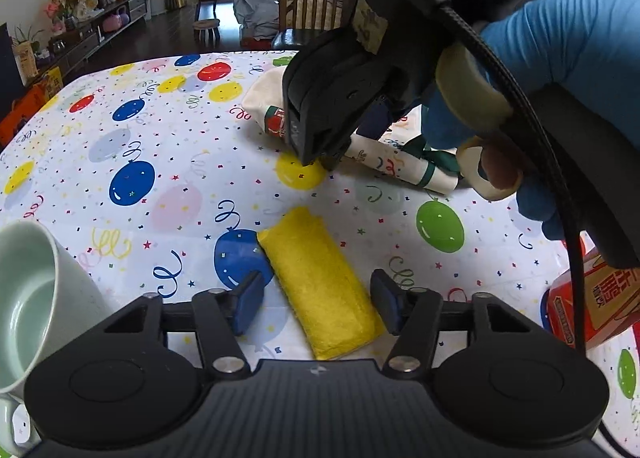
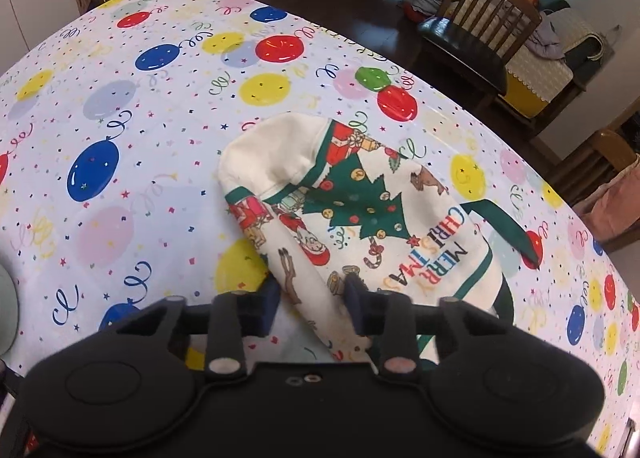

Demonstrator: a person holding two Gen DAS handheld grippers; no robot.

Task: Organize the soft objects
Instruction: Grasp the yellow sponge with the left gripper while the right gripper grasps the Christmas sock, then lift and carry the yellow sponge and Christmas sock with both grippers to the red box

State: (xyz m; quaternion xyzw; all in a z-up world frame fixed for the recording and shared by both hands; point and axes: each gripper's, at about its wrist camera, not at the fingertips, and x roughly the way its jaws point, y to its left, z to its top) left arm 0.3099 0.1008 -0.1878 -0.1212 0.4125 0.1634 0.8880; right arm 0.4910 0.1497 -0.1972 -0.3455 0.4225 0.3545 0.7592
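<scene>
1. Your left gripper (image 1: 316,304) sits low over the table (image 1: 120,146) with the yellow cloth (image 1: 324,290) lying folded between its fingers. The pads stand just off either long edge of the cloth, so it is bracketed but not yet pinched. The jaws are part-way in and nothing is held.
2. Before you squeeze, note that the cloth lies on a slant across the gap, its far end off to the left finger's side. Roll the wrist a little so both pads meet the long edges squarely; otherwise I judge it will twist out as you lift.
3. Your right gripper (image 2: 312,304) has its fingers narrowed around the near fold of the Christmas bag (image 2: 360,218), which spreads away ahead of the fingers. The fabric bunches between the pads and they appear to press on it, so take that as a grip on a fold.
4. A fold is a thin hold. Lift slowly and watch that the green strap (image 2: 504,226), trailing off beyond the right finger, comes along without snagging.
5. The mug (image 1: 36,298) stands close beside your left finger and the carton (image 1: 592,298) lies out past your right one. Keep the left gripper's lift straight up to avoid clipping either.
</scene>
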